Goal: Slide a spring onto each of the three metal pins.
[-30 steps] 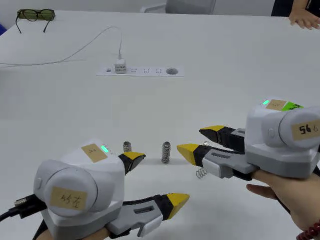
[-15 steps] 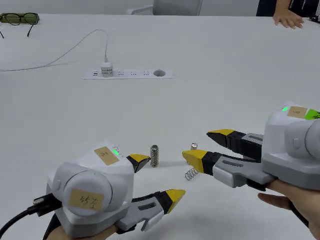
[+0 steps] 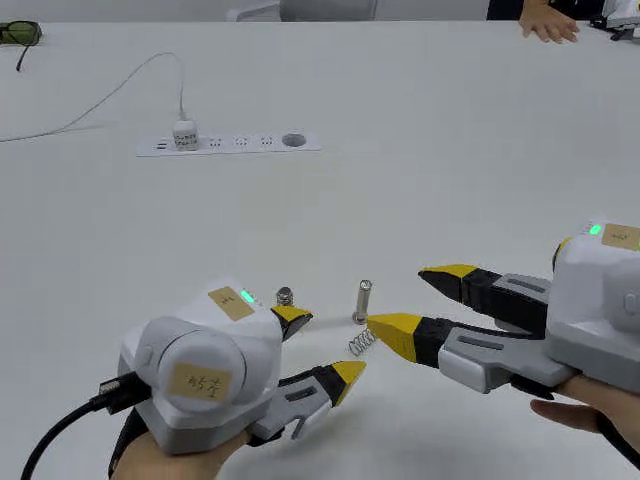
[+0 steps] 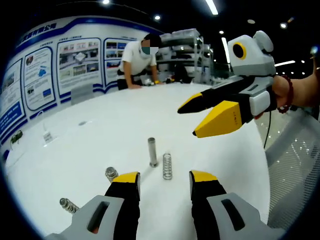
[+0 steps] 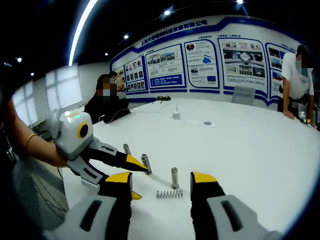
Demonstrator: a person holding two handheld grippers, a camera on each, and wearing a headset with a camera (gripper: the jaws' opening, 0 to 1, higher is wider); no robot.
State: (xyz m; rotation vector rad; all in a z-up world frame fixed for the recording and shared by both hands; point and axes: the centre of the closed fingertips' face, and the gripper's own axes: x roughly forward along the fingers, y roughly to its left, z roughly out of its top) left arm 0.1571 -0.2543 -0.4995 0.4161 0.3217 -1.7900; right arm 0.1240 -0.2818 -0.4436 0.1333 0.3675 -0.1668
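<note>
The loose spring (image 3: 360, 342) is lying flat on the white bench (image 3: 420, 150), low in the middle of the head view. It is right by the foot of the bare pin (image 3: 363, 300), which is standing upright, and its long side is slanting from lower left to upper right. It is sitting between the two tongs, with the right tongs (image 3: 404, 297) looking a bit nearer, one yellow tip just beside it. Both the right tongs and the left tongs (image 3: 329, 342) are gaping wide open and holding nothing.
</note>
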